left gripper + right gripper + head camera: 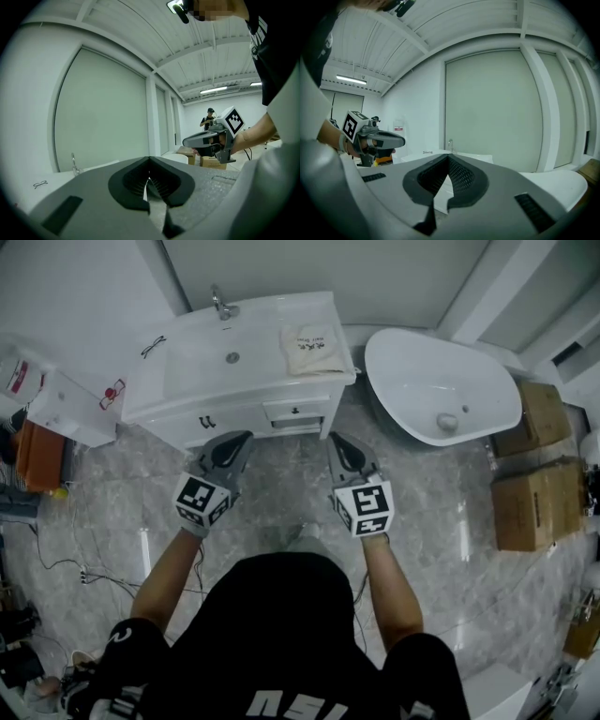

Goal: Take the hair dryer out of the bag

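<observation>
A beige cloth bag (312,348) lies flat on the right end of the white vanity top (187,334), beside the basin. No hair dryer shows in any view. My left gripper (240,437) is held in front of the vanity's cupboard door, short of the counter, with its jaws shut and nothing between them. My right gripper (336,439) is level with it, below the bag's end of the counter, also shut and holding nothing. In the left gripper view the closed jaws (149,182) point at the wall over the counter. The right gripper view shows its closed jaws (448,174) the same way.
A faucet (222,305) stands behind the basin, and glasses (153,346) lie at the counter's left. A white bathtub (441,385) is to the right with cardboard boxes (534,502) beyond. Cables (84,568) trail on the marble floor. Another person (209,118) stands far off.
</observation>
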`<state>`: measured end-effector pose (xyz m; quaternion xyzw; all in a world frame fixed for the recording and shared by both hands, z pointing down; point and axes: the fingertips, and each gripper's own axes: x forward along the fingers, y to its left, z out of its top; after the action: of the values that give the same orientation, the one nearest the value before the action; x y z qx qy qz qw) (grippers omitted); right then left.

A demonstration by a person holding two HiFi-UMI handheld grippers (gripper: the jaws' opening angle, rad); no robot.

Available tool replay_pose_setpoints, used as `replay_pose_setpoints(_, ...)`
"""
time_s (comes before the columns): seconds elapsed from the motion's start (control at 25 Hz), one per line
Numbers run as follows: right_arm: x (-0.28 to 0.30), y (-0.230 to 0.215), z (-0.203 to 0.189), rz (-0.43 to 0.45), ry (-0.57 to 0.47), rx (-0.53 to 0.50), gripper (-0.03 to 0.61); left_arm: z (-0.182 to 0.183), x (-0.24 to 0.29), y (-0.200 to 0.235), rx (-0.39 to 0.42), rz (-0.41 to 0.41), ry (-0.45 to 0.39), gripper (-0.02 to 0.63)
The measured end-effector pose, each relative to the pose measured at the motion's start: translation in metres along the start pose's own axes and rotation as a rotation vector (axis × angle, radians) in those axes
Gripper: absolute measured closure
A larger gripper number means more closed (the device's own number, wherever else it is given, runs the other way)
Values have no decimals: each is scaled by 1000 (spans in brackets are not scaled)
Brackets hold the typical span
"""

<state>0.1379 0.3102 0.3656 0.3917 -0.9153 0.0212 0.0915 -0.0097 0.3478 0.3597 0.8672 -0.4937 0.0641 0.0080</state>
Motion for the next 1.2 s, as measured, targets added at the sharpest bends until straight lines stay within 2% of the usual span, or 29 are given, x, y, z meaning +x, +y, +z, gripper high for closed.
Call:
replay_pose_setpoints(0.4, 34, -74, -4, 16, 10, -2, 589, -8, 76, 15, -47, 45, 11, 617)
replay_pose_setpoints(0.72, 75, -107, -18, -6, 40, 16, 589, -28, 126, 42, -78, 24, 31, 617)
replay_pose_setpoints(1.0, 139, -131, -23, -45, 70, 16, 589, -55, 185, 99, -86, -38, 56, 617)
replay_pose_setpoints(1.2, 198, -156, -17, -95, 99, 27, 589, -69, 240, 146, -70, -145, 86, 617)
